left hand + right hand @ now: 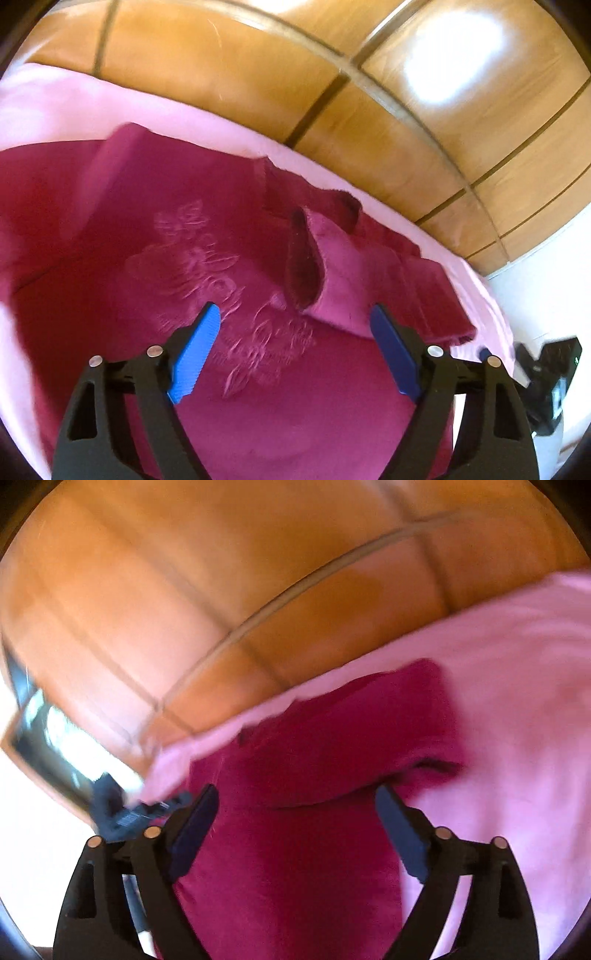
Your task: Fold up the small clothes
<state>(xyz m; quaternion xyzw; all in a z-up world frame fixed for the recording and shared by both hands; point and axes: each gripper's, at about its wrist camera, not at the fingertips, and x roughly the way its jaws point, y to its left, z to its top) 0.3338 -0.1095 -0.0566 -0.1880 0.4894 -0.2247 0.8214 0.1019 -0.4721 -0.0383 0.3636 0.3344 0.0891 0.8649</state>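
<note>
Nearest me, my left gripper [295, 347] stands spread wide, blue pads [194, 354] clear of the cloth, nothing between them. My right gripper [297, 830] is likewise released, dark pads apart above the fabric. Under both lies the magenta garment [147, 240], spread on a pale pink sheet [48, 107], its embroidered pattern [207, 266] facing up and a sleeve [332, 273] folded inward over the body. The garment reaches close to the sheet's far edge. Beyond that edge stands a wooden panelled wall [258, 74].
</note>
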